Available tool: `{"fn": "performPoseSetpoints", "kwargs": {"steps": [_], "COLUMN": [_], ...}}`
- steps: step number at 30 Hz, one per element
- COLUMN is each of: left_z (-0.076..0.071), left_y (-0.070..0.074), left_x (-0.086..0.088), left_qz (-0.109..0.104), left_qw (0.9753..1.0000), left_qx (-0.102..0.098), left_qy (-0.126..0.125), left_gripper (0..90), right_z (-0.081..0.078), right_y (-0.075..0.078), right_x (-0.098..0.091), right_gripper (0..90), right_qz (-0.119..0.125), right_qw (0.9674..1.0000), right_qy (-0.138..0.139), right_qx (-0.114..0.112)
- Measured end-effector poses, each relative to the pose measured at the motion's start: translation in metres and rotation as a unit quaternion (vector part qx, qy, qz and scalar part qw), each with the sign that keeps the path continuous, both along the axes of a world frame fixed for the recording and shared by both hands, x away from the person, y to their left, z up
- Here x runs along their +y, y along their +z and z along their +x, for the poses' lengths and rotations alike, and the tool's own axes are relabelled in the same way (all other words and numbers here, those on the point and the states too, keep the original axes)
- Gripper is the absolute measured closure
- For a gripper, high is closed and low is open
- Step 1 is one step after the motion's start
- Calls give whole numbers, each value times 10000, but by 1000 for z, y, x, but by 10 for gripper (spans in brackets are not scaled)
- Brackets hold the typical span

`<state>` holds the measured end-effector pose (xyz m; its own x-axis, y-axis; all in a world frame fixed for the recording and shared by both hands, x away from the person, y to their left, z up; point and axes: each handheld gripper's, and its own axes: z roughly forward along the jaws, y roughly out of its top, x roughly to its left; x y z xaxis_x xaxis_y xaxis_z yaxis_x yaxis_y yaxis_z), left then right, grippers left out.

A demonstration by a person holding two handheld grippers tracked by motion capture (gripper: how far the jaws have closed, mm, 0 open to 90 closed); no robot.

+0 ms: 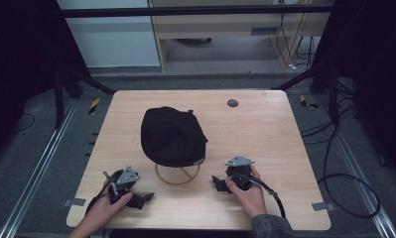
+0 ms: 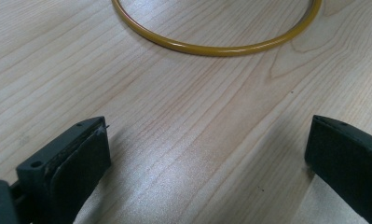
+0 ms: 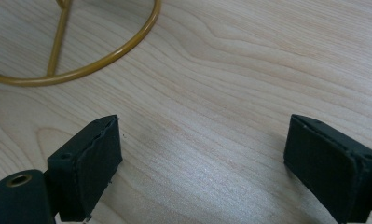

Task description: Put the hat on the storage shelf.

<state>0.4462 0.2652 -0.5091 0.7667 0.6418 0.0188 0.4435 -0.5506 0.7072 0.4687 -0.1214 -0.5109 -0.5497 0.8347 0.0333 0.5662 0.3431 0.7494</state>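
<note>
A light wooden table (image 1: 265, 134) stands on grey floor (image 1: 32, 163), dark curtains (image 1: 17, 54) flanking.

Left gripper (image 1: 145, 199) and right gripper (image 1: 216, 182): black bodies, each topped by a grey three-cornered plate at 12 o'clock, black padded jaws with small screw holes. A black cable trails from the right; grey sleeve.
</note>
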Motion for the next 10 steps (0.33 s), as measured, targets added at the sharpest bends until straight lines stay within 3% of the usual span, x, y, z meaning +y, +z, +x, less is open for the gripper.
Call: {"fn": "performPoseSetpoints", "kwargs": {"steps": [1, 10], "left_z": [0, 0], "left_y": [0, 0], "left_x": [0, 0], "left_qz": [1, -1], "left_qw": [10000, 10000], "left_qx": [0, 1], "left_qy": [-1, 0], "left_gripper": [0, 0], "right_z": [-1, -1], "right_y": [0, 0], "right_x": [4, 4], "right_gripper": [95, 91], "right_qz": [-220, -223], "right_qw": [9997, 9997], "right_qy": [4, -16], "right_qx": [-54, -39]}}
